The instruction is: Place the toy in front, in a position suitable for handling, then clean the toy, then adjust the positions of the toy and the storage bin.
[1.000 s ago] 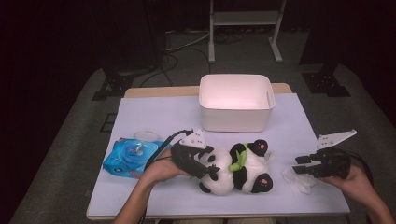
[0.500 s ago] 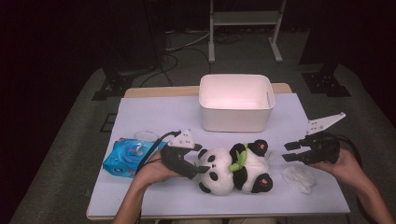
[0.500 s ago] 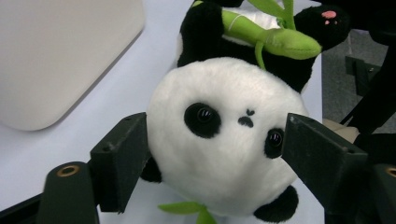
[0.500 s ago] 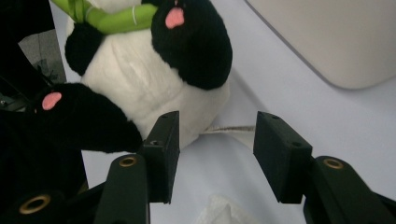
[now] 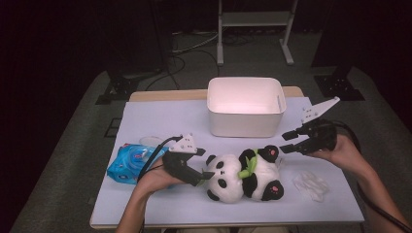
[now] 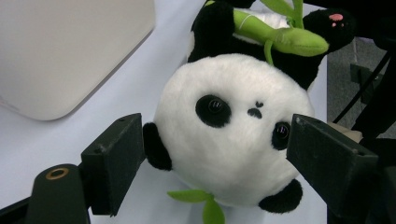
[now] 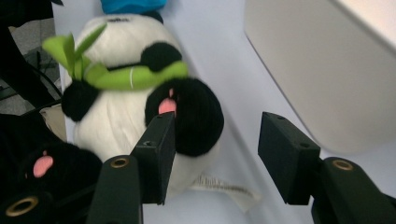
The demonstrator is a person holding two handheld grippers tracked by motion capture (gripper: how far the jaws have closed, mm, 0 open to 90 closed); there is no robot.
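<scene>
Lying fluffy on the table, the plush panda [image 5: 243, 175] sits between both gaping, just-widening, empty tongs.

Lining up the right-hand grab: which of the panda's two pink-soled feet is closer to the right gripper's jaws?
The upper foot, on the side toward the white bin; the right gripper sits just beside it. The other foot lies toward the table's near edge.
</scene>
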